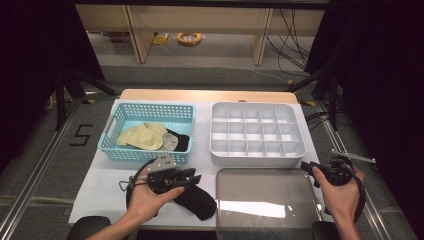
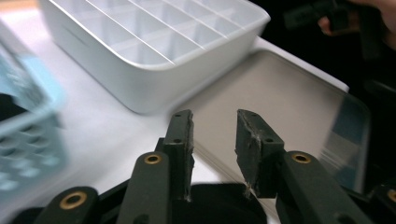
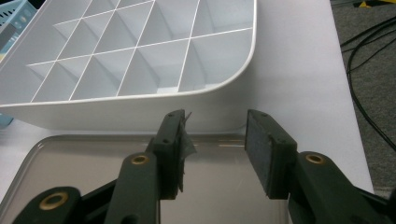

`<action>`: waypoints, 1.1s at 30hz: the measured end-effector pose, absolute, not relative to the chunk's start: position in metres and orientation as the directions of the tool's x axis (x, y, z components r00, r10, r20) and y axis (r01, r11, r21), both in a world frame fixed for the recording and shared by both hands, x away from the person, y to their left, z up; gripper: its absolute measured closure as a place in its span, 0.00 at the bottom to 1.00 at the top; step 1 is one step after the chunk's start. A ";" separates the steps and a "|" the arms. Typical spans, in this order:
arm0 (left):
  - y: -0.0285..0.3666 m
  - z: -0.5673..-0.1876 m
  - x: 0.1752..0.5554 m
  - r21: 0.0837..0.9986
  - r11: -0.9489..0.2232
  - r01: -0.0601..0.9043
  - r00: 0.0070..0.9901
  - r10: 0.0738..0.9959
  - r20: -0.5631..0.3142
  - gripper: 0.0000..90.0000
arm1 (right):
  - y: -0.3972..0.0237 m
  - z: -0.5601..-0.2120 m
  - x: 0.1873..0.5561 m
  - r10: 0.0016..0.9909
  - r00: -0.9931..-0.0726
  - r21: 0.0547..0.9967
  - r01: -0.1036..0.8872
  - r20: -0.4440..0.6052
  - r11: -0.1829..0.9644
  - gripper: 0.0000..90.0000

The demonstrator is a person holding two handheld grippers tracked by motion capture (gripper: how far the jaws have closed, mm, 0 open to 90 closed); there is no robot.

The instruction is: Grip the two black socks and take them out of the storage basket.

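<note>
**Black sock lying on the table under the left gripper**

Nearest the person, at the table's front edge, a black sock [image 1: 197, 199] lies flat on the white table cover [image 1: 107, 192]. It is dark, soft and slightly bent, with one rounded end toward the tray on its right; nothing of a pattern can be made out. The left gripper [image 1: 192, 175], held in the person's left hand [image 1: 147, 200], sits just above the sock's upper end. In the left gripper view its two black jaws stand apart with nothing between them, and the dark cloth shows at the bottom of that view below the jaws. The pads do not press on the sock.

Just to the right of the sock lies a shallow grey tray [image 1: 267, 200] with a shiny bottom and rounded corners. At its right, off the table's edge, the right hand [image 1: 345, 192] holds the right gripper [image 1: 312, 170], pointing toward the tray. In the right gripper view its jaws are wide apart, holding nothing, over the tray's far rim.

Farther back, behind the tray, stands a white box [image 1: 257, 132] divided into many small square compartments. To its left, behind the sock, is a light blue basket [image 1: 147, 131] with slotted walls, holding pale yellow, grey and black socks [image 1: 150, 137] in a loose heap.
</note>
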State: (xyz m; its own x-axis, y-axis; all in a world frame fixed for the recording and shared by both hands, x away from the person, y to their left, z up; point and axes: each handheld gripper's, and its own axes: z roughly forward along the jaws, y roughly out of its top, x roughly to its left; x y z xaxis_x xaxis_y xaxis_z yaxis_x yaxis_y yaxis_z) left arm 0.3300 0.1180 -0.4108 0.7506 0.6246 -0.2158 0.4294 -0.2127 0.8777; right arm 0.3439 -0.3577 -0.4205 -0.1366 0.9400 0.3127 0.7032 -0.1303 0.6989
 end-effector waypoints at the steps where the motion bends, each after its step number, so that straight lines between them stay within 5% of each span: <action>1: 0.121 -0.408 0.334 0.886 -0.207 0.414 0.742 0.640 -0.198 0.71 | -0.358 -0.421 0.344 0.940 -0.137 0.699 0.703 0.312 -0.130 0.66; 15: 0.142 -0.389 0.385 0.916 -0.176 0.361 0.660 0.742 -0.117 0.59 | -0.356 -0.420 0.343 0.931 -0.101 0.676 0.716 0.349 -0.176 0.65; 33: 0.157 -0.387 0.431 0.897 -0.098 0.431 0.573 0.798 -0.188 0.43 | -0.362 -0.426 0.346 0.939 -0.116 0.693 0.705 0.323 -0.151 0.65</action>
State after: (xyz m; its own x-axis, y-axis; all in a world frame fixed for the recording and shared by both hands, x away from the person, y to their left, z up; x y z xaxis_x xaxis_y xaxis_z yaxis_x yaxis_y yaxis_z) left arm 0.4311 0.1574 -0.3872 0.5727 0.7979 -0.1881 0.4308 -0.0977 0.8971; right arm 0.3460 -0.3622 -0.4261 -0.1160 0.9394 0.3225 0.7047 -0.1510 0.6932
